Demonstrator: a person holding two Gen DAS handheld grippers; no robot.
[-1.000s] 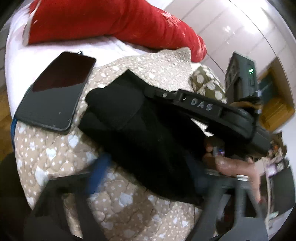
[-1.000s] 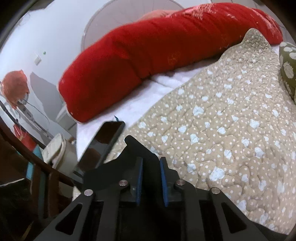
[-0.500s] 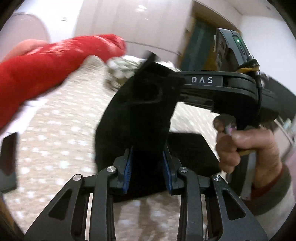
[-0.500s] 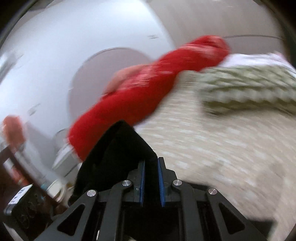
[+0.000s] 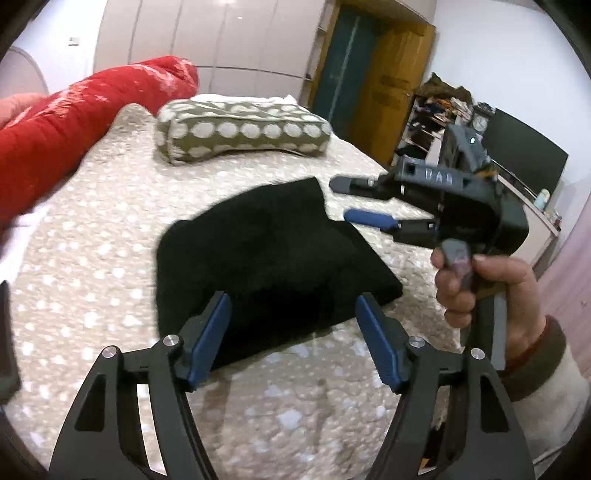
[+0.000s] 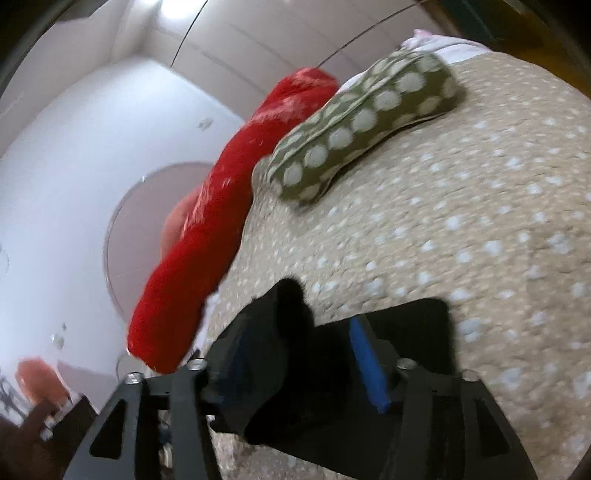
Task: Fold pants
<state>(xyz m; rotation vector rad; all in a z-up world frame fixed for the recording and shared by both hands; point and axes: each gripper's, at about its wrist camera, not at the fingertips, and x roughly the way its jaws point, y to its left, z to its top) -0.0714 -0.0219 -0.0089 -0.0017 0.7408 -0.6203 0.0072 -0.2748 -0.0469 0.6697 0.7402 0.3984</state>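
Lying folded on the bed's dotted quilt (image 5: 110, 236), the black pants (image 5: 266, 254) are resting in front of the olive pillow (image 5: 240, 133). Both jaws opening, the left hand-held gripper (image 5: 295, 336) and right hand-held gripper (image 5: 340, 201) are releasing the pants.

Home bedroom: quilted bed (image 5: 110, 229), dotted pillow (image 5: 240, 129), wardrobe doors (image 5: 207, 33).

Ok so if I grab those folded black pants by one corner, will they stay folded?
Probably not. The black pants look like soft, thick cloth lying in loose layers on the quilt, so a one-corner lift would likely let them droop and unfold. They seem light and unlikely to slide.
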